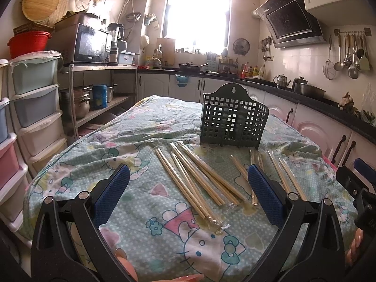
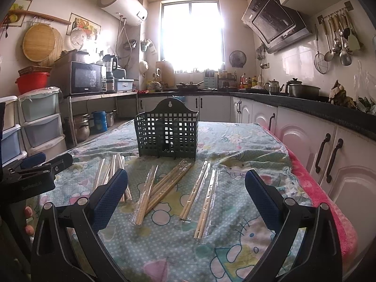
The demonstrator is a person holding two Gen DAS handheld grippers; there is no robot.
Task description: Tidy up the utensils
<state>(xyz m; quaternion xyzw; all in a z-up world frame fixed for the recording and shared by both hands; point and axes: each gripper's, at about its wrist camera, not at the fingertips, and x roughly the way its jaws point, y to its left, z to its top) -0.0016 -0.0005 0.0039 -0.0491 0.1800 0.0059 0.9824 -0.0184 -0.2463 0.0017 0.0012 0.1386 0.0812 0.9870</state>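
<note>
On the table [image 2: 246,141], wrapped chopsticks [image 2: 164,185] lie scattered before the empty green holder [image 2: 166,136]. Left tongs [image 1: 188,183] and right tongs [image 2: 186,185] both gape wide, empty. Sticks look light, stiff, wrappers probably slippery; pinch mid-length.

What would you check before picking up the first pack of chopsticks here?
1. Left gripper open and empty: ok.
2. Right gripper open and empty: ok.
3. Green basket upright on the tablecloth: ok.
4. Basket compartments free: cannot tell; something dark shows through the grid.
5. Wrapped chopstick packs within view: ok; the two right-hand packs lie apart.
6. Middle pile separated: not ok; packs overlap.
</note>
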